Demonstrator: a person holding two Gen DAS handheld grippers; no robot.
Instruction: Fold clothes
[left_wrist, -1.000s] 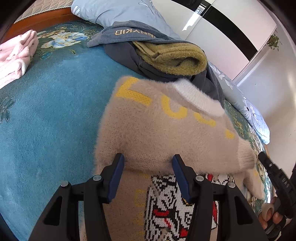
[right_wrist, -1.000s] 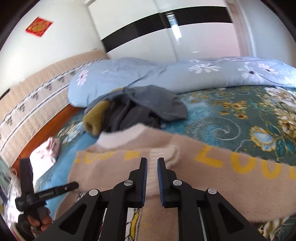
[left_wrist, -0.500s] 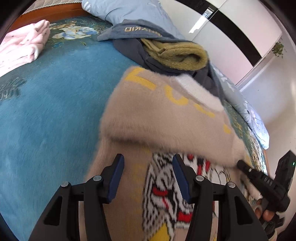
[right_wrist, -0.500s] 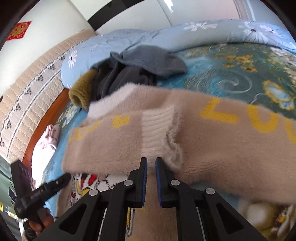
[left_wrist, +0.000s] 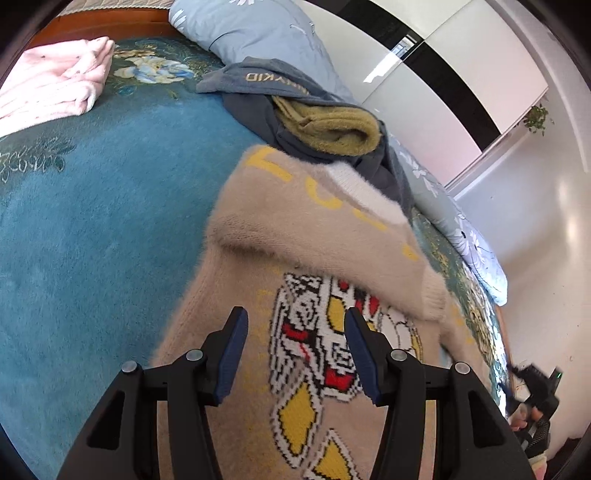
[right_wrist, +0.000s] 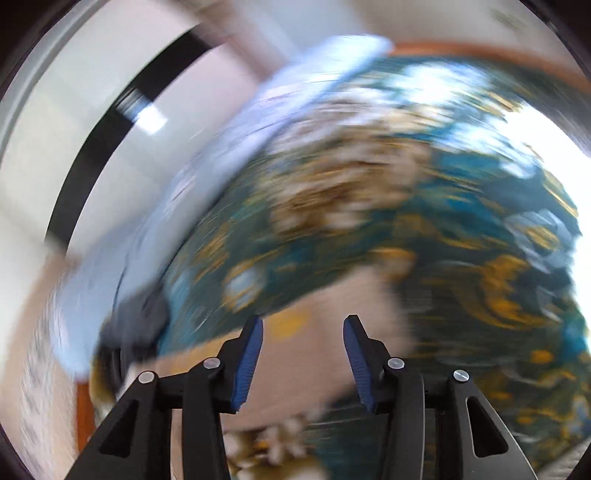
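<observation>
— Sweater (left_wrist: 295, 236): where do we see it?
— Beige, on the blue bedspread (left_wrist: 92, 221), sleeve folded across its chest; our left gripper (left_wrist: 293, 332) hovers above it, jaws wide, empty.
— And the right gripper (right_wrist: 303, 332)?
— Spread apart, holding nothing; its view is blurred.

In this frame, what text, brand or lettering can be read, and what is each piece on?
"KID": end of gold lettering, seen upside down, on the grey garment; the letters before it cannot be made out.
Large yellow letters on the beige sweater: an "L" shape, then curved ones cut off by the fold; no whole word reads.
Right wrist view: motion-blurred, nothing legible.
</observation>
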